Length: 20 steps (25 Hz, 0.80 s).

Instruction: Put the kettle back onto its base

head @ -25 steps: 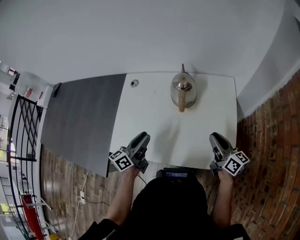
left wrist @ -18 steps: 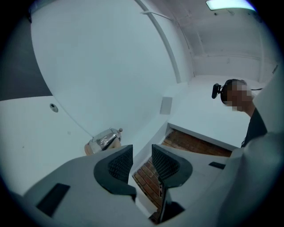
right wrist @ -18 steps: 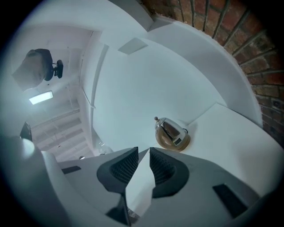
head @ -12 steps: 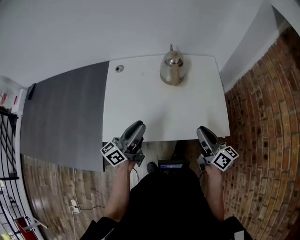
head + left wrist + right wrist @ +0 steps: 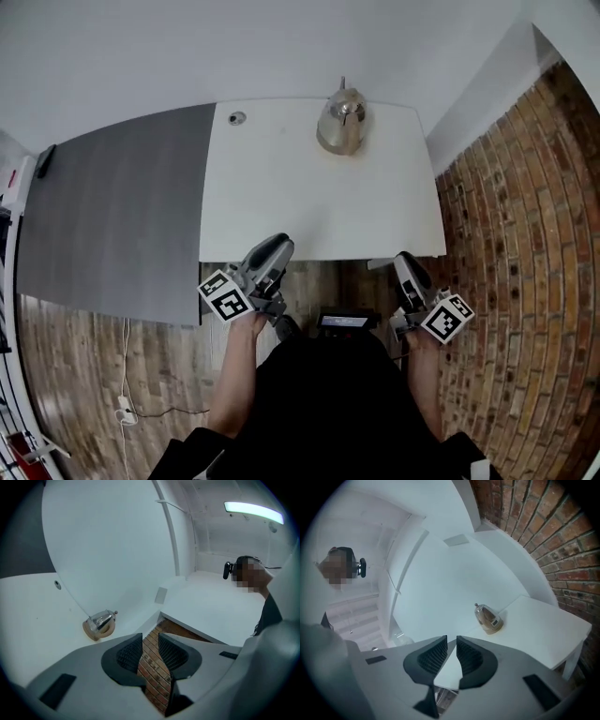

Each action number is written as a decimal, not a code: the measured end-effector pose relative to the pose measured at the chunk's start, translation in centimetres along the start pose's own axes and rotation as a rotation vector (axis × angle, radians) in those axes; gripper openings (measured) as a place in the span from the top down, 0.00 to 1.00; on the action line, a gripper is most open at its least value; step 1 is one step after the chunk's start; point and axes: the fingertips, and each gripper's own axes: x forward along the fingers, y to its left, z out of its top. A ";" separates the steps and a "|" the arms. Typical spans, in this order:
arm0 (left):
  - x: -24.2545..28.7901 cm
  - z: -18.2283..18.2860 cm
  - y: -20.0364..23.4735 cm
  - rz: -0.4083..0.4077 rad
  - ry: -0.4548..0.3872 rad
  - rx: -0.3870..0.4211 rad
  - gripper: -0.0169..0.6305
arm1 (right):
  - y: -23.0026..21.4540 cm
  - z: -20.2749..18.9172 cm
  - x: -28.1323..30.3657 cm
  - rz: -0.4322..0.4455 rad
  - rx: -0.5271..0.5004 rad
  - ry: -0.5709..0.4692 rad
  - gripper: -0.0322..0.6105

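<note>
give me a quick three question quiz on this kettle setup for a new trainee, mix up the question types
1. True or false: the silver metal kettle with the tan handle stands at the far edge of the white table.
2. What does the right gripper hold? A the kettle; B nothing; C a cup.
3. Which gripper is nearer the dark grey surface beside the table?
Key: 1 true. 2 B: its jaws stand slightly apart, empty. 3 the left gripper, whose jaws have just been closing with nothing between them.

kettle (image 5: pixel 342 122) underside hidden, tabletop disc (image 5: pixel 236 118) — unidentifiable
</note>
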 end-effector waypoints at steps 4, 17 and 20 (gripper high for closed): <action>0.7 0.5 -1.0 0.006 0.020 0.052 0.79 | 0.5 0.7 1.2 0.068 -0.005 -0.002 0.85; 5.1 -2.3 -4.9 -0.023 0.091 0.071 0.81 | -2.0 2.4 -1.8 0.120 0.043 -0.034 0.90; 6.0 -3.3 -5.3 -0.026 0.105 0.064 0.81 | -3.2 2.6 -3.1 0.106 0.056 -0.043 0.90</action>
